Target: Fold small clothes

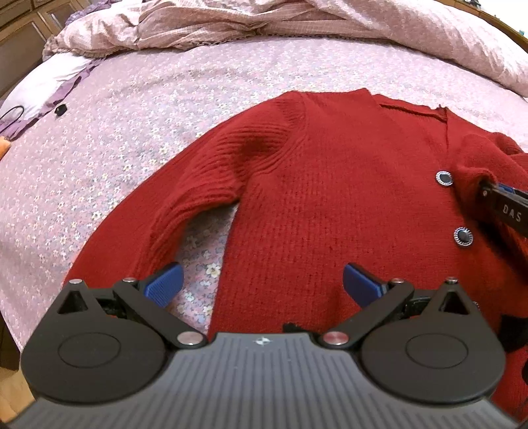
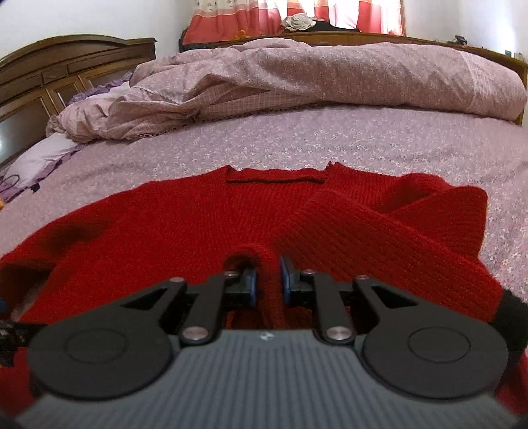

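Note:
A red knit cardigan (image 1: pixel 330 184) with dark round buttons (image 1: pixel 444 178) lies flat, front up, on the floral bedsheet (image 1: pixel 132 109). Its left sleeve (image 1: pixel 184 184) stretches out toward the near left. My left gripper (image 1: pixel 262 285) hovers open over the cardigan's lower body, with nothing between its blue pads (image 1: pixel 165 287). My right gripper (image 2: pixel 268 282) is shut on the cuff of the right sleeve (image 2: pixel 379 237), which is folded across the chest. A pinch of red knit fills the narrow gap between its pads. In the left wrist view the right gripper (image 1: pixel 498 198) enters from the right edge.
A rumpled pink duvet (image 2: pixel 330 79) is heaped along the far side of the bed. A pale pillow (image 2: pixel 39 158) lies at the far left under a wooden headboard (image 2: pixel 66 66). A small black object (image 1: pixel 61 109) sits on the sheet at the left. Curtains (image 2: pixel 264 16) hang behind the bed.

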Demonstrator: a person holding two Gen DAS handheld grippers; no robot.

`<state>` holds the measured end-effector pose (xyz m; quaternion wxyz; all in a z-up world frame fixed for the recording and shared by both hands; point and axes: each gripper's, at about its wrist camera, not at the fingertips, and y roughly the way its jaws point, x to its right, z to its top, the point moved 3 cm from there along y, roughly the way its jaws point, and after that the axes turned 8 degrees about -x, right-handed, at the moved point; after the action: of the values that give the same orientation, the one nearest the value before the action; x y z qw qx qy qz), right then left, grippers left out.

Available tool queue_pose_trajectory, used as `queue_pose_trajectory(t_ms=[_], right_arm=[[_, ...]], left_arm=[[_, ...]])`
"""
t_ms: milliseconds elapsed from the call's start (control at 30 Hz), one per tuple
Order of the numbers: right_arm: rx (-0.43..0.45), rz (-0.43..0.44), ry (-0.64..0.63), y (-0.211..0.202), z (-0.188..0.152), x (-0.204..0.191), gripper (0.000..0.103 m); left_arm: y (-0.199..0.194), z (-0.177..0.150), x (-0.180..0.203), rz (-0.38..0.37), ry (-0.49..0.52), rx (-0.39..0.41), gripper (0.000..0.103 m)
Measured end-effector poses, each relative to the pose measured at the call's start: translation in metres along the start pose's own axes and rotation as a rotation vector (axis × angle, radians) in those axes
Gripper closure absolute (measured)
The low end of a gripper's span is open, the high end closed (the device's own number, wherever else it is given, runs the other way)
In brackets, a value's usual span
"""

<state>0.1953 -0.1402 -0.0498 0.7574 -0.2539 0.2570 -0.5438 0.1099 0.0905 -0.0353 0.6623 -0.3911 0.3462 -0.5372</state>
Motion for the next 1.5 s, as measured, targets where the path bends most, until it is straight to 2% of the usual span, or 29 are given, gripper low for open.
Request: queue_pose_trajectory(t_ms=[100, 233, 267, 400, 533, 733, 1033, 1267, 1500], right_arm=[[-0.018, 0.001, 0.017, -0.012, 0.000, 0.002, 0.073], [-0.022, 0.041, 0.097, -0.036, -0.003, 0.013, 0.048], [-0.016, 0.058, 0.112, -0.044, -0.004, 0.016, 0.047], [-0.002, 0.066, 0.118, -0.074, -0.009, 0.028, 0.047], [-0.051, -0.026, 0.129, -0.093, -0.017, 0.049, 0.047], [-0.063, -0.094, 0.179, -0.114, -0.035, 0.086, 0.047], [-0.099, -0.138, 0.280, -0.123, -0.063, 0.132, 0.047], [-0.107, -0.155, 0.332, -0.128, -0.079, 0.158, 0.047], [-0.136, -0.147, 0.376, -0.124, -0.094, 0.175, 0.046]], left_arm=[[-0.005, 0.002, 0.009, -0.005, 0.020, 0.016, 0.000], [-0.012, 0.004, 0.024, -0.018, 0.055, 0.034, 0.000], [-0.015, 0.004, 0.028, -0.021, 0.064, 0.038, 0.000], [-0.024, 0.006, 0.049, -0.034, 0.111, 0.059, 0.000], [-0.033, 0.007, 0.077, -0.054, 0.168, 0.077, 0.000], [-0.040, 0.007, 0.127, -0.098, 0.248, 0.080, 0.000], [-0.048, 0.001, 0.204, -0.152, 0.386, 0.120, 0.000], [-0.042, 0.000, 0.252, -0.193, 0.454, 0.094, 0.000], [-0.023, -0.004, 0.292, -0.191, 0.514, 0.050, 0.000]])
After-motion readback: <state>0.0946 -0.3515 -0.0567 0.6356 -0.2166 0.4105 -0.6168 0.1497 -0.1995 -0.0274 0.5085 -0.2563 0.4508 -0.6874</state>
